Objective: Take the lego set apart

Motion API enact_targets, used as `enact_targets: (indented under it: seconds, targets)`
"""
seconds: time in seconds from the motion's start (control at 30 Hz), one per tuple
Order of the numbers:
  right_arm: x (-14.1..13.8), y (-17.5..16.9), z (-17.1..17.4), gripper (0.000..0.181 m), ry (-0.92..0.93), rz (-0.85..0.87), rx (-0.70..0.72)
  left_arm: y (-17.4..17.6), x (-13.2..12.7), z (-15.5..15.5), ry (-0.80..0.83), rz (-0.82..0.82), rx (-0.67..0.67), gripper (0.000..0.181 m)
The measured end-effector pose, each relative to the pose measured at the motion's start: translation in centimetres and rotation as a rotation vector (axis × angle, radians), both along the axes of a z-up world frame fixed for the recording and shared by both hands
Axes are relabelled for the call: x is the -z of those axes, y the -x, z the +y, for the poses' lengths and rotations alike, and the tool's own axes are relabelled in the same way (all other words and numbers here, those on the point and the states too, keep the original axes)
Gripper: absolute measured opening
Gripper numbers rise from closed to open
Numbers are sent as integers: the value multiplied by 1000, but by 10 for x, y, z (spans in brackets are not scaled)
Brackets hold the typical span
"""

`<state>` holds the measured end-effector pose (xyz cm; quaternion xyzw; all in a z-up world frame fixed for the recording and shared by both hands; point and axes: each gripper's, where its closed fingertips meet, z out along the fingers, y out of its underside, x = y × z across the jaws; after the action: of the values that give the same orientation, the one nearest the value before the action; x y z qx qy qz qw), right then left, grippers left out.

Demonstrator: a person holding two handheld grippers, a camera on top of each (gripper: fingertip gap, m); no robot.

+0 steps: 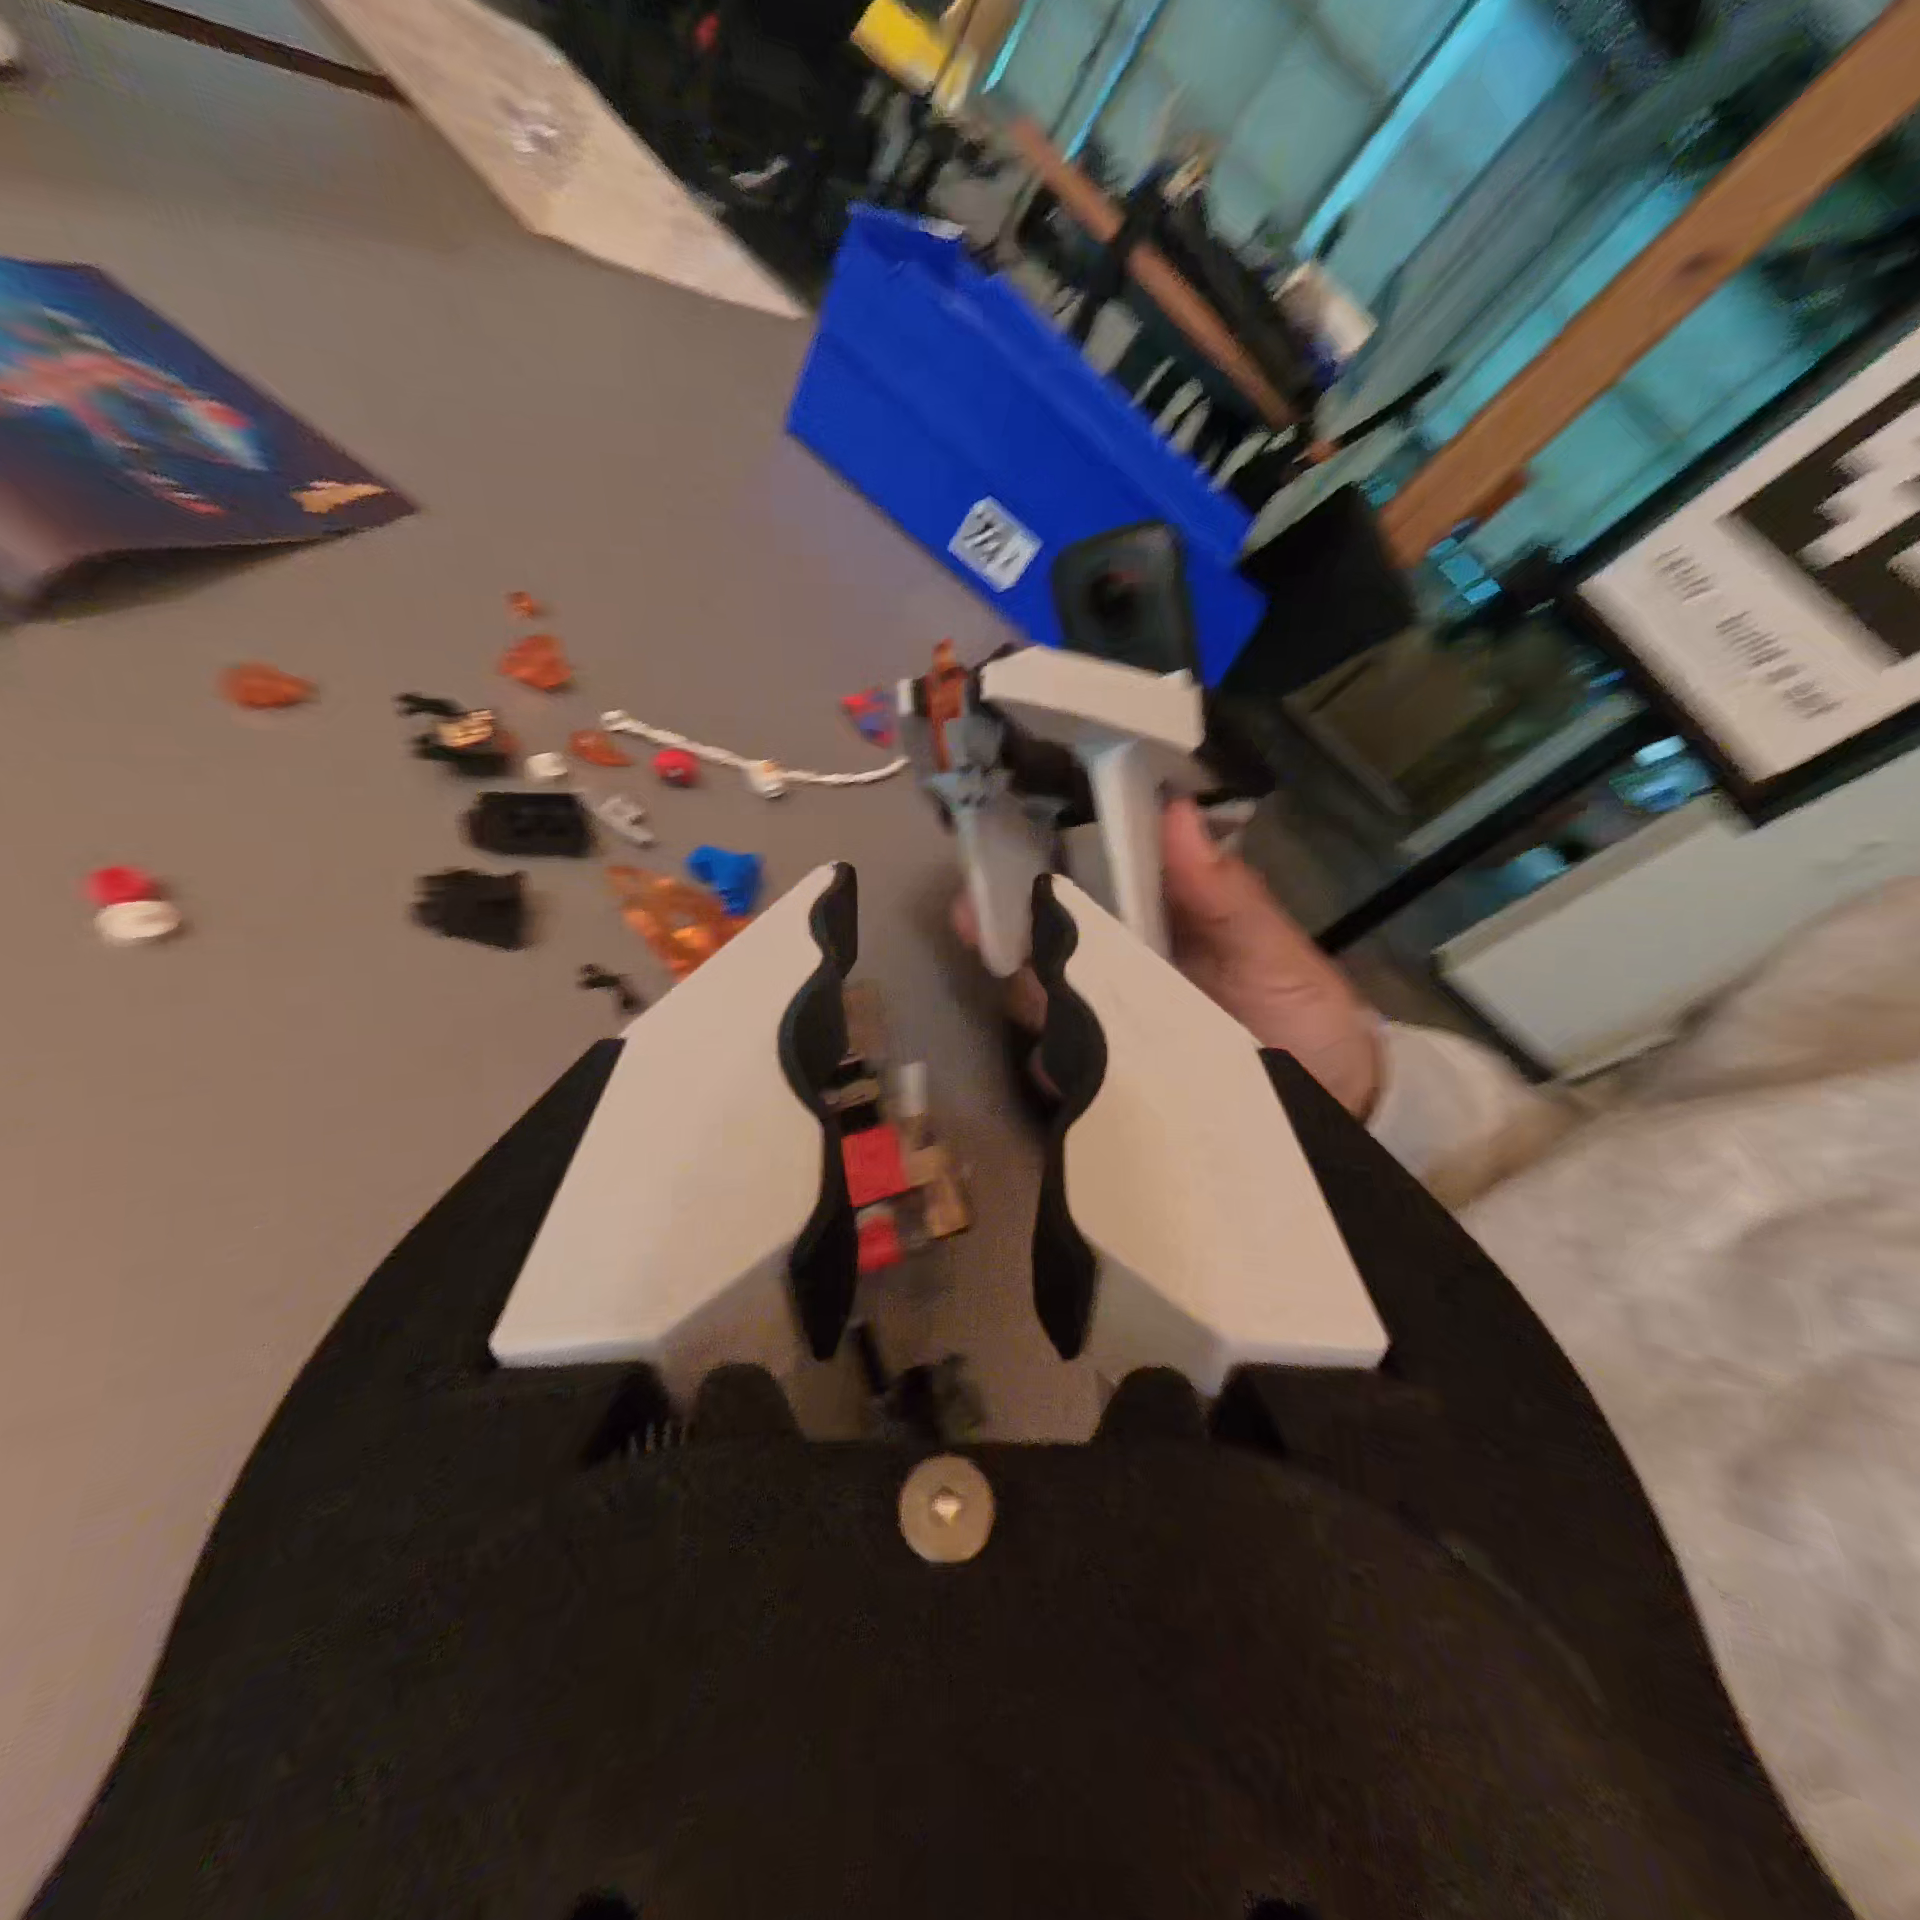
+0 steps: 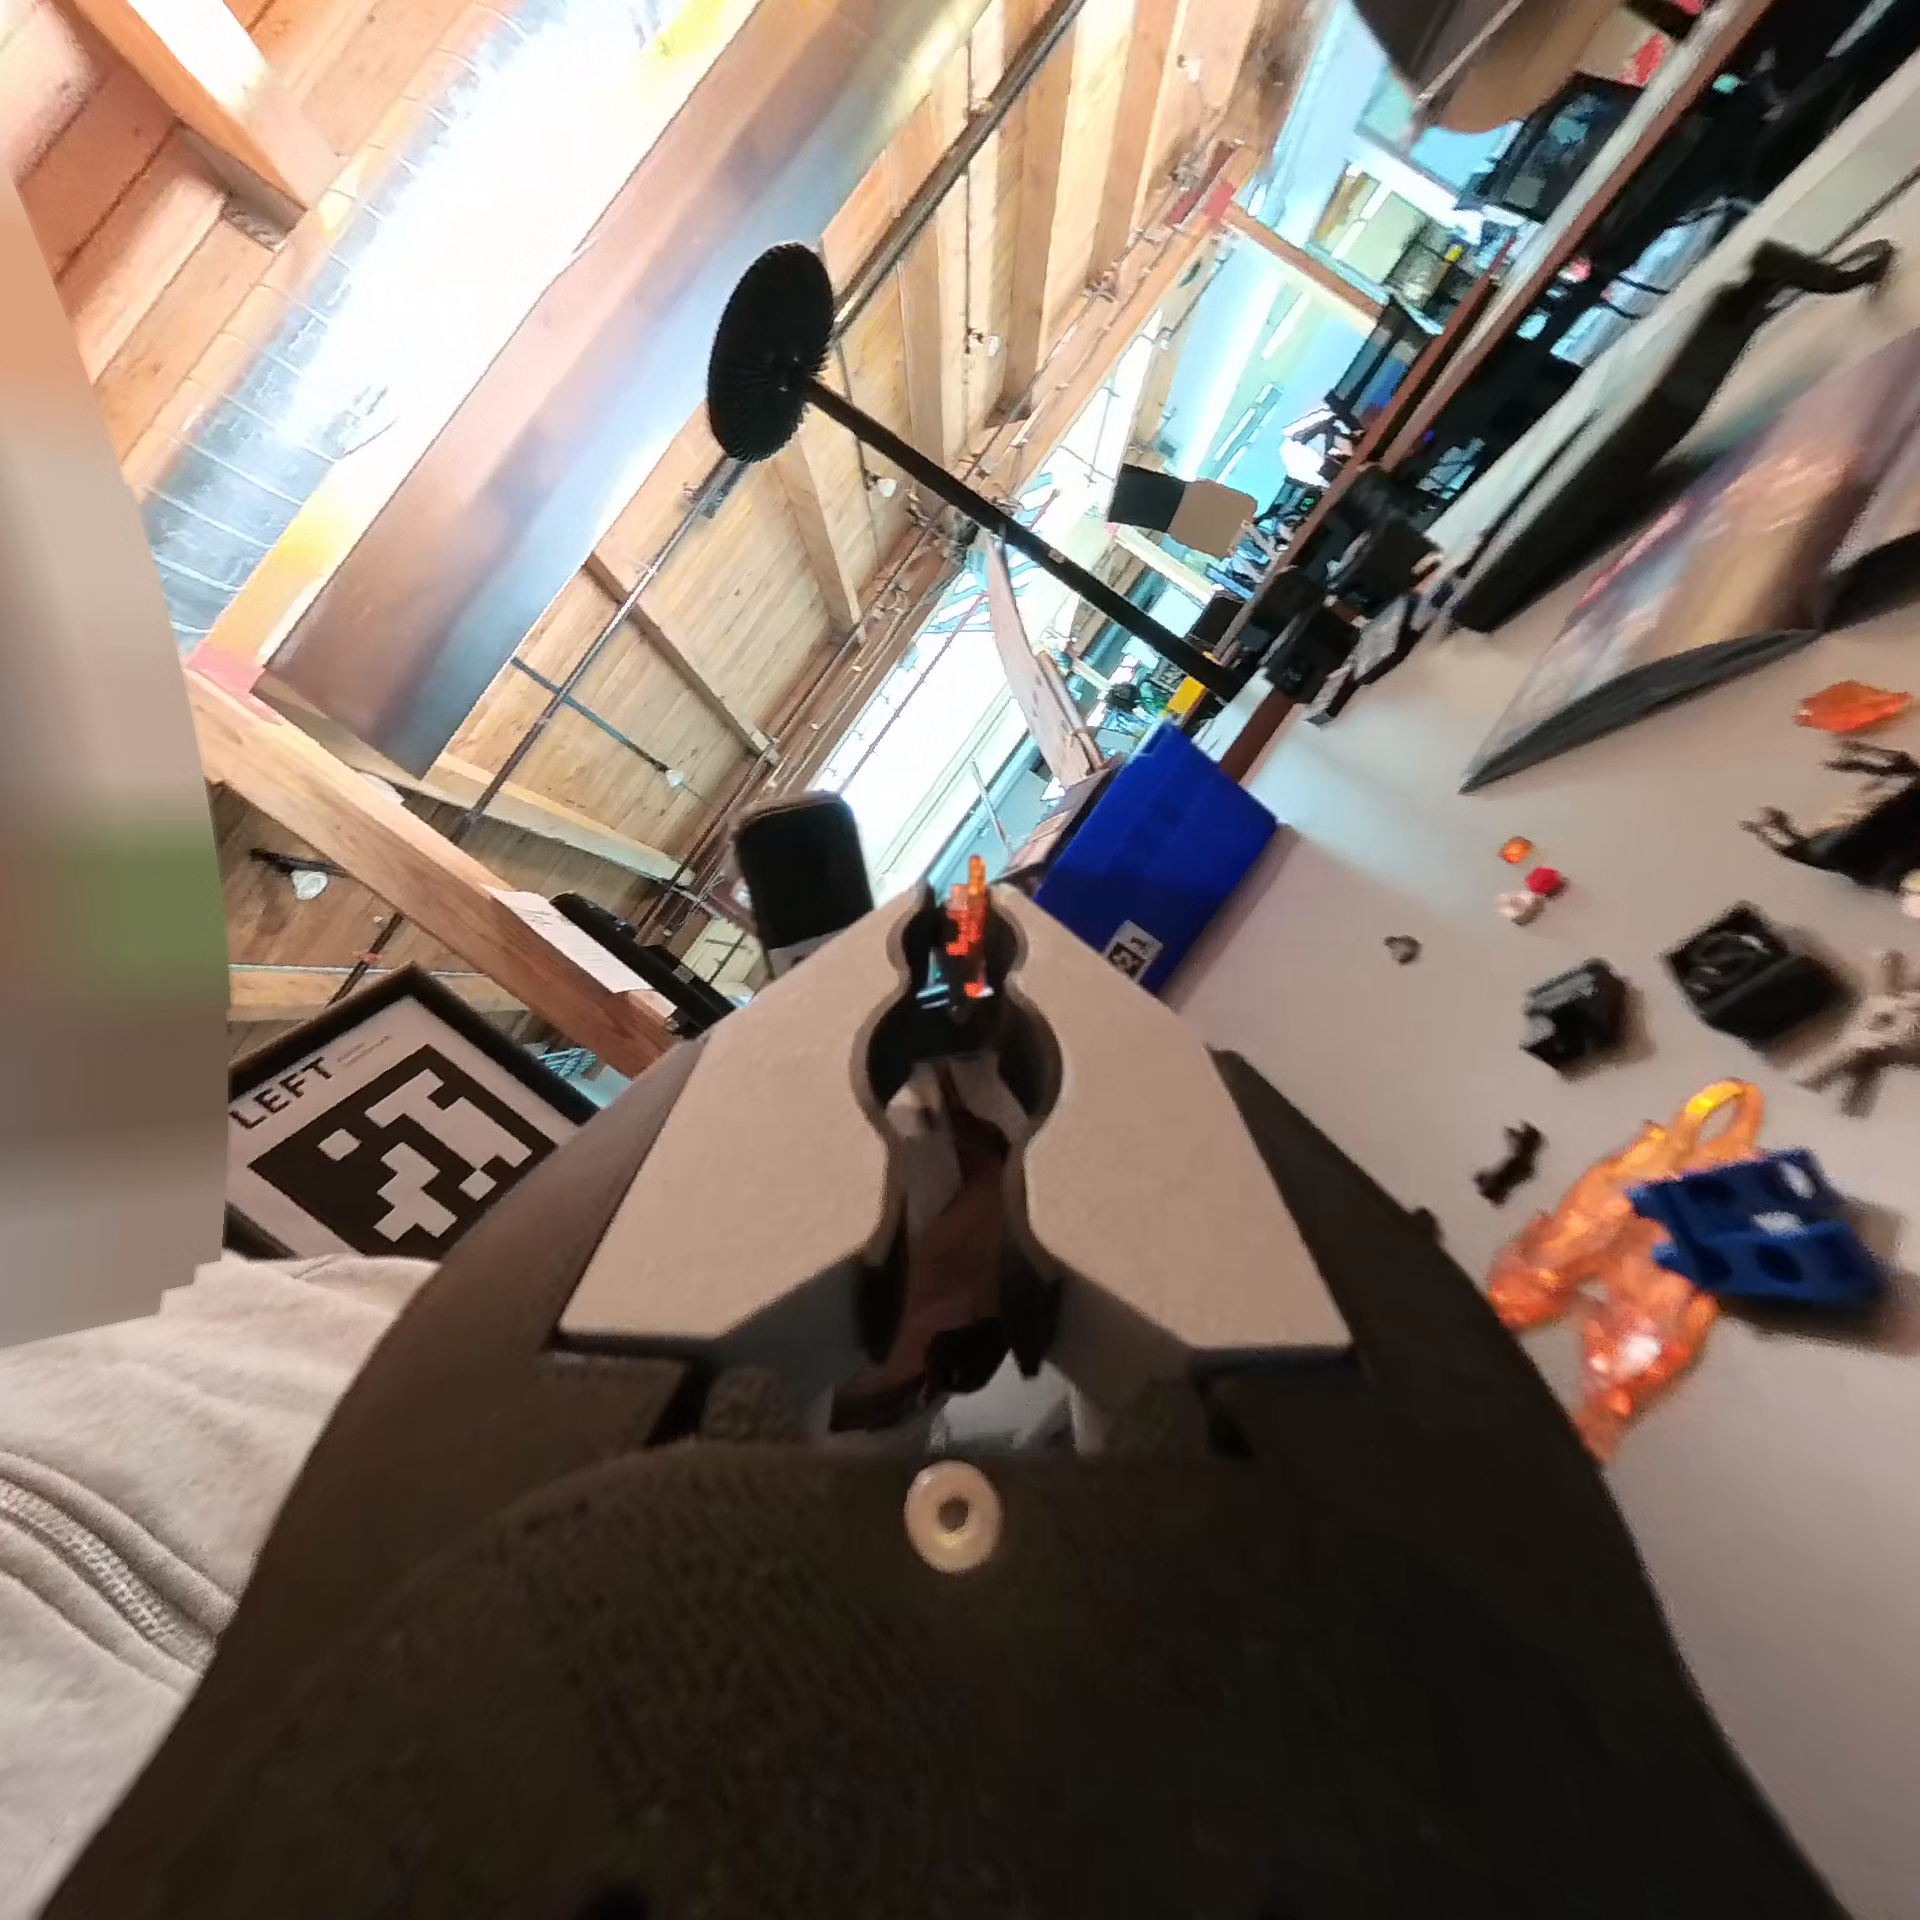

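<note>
**Right gripper holds the lego piece aloft; left gripper empty beside it**

The right gripper [image 2: 961, 935] is pinched on a small lego assembly [image 2: 961, 1226], brown and grey with a clear orange tip sticking out past the fingertips. The assembly's long axis runs along the finger channel. In the left wrist view the same piece [image 1: 951, 727] shows at the front end of that gripper, lifted off the grey table [image 1: 312, 1039].

The left gripper [image 1: 945, 894] has its fingers spread with nothing between them. Through the gap a small red and tan piece [image 1: 883, 1164] lies on the table beneath. The held assembly is ahead of these fingers and slightly to the right, near but not touching. The left gripper is therefore the free one to close on its exposed end and pull, I judge.

Taking the held assembly as landmark: loose parts lie to its left on the table, among them a blue brick [image 1: 727, 878] against clear orange pieces [image 1: 675, 920]. Behind it stands a blue bin [image 1: 966, 416]; its contents cannot be made out.
</note>
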<state>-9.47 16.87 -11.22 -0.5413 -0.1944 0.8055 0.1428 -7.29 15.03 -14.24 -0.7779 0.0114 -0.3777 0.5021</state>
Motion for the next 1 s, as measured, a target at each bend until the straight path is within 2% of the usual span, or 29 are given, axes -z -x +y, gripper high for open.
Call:
enact_targets:
  seconds: [0.03,0.1,0.17,0.33,0.43,0.53,0.73,0.87,1.0]
  targets:
    - [-3,1,-4,7,-15,20,-7,-4,-8,-1,-18,-87,20,31]
    - [-8,2,-13,7,-46,49,-27,-5,-25,-2,-64,-249,32,27]
    - [-13,2,-19,7,-66,76,-38,-1,-32,-3,-96,-316,18,8]
    - [-19,-3,-24,9,-90,120,-44,-3,-35,-9,-101,-301,36,4]
    - [-28,-12,-16,20,-53,187,-41,-3,-39,-14,-105,-301,58,4]
    - [-27,-17,-15,13,-73,181,-75,-3,-44,-18,-121,-294,71,4]
    - [-29,-22,-29,20,-130,162,-175,-11,-44,-23,-122,-225,95,4]
    - [-26,-22,-34,12,-197,121,-190,-16,-41,-24,-111,-158,102,4]
    - [-29,-26,-35,12,-190,132,-229,-23,-39,-28,-99,-152,146,4]
